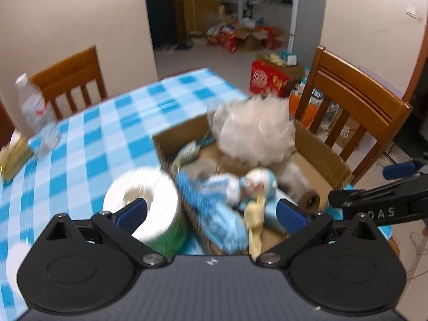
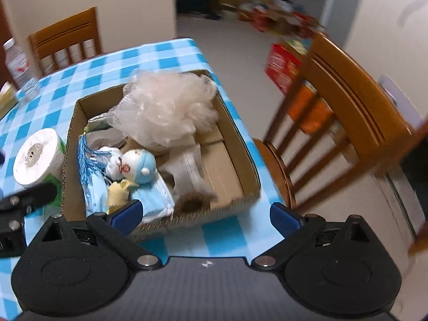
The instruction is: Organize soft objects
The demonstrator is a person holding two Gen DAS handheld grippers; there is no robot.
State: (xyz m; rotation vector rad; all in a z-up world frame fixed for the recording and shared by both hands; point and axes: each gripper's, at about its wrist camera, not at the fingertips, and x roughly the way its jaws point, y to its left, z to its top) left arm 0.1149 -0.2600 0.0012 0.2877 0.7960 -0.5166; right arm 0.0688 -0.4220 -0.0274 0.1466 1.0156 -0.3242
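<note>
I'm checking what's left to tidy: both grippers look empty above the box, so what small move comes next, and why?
Probably swing the open left gripper over the toilet paper roll. It stands on the tablecloth beside the cardboard box, apparently the only soft thing outside it; the bath pouf and doll are inside.

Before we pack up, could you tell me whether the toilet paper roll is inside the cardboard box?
No, the toilet paper roll stands outside the cardboard box.

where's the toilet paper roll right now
The toilet paper roll stands on the checked tablecloth just outside the cardboard box's left wall, at the left in the right wrist view; in the left wrist view it sits behind the left tool's left finger.
</note>
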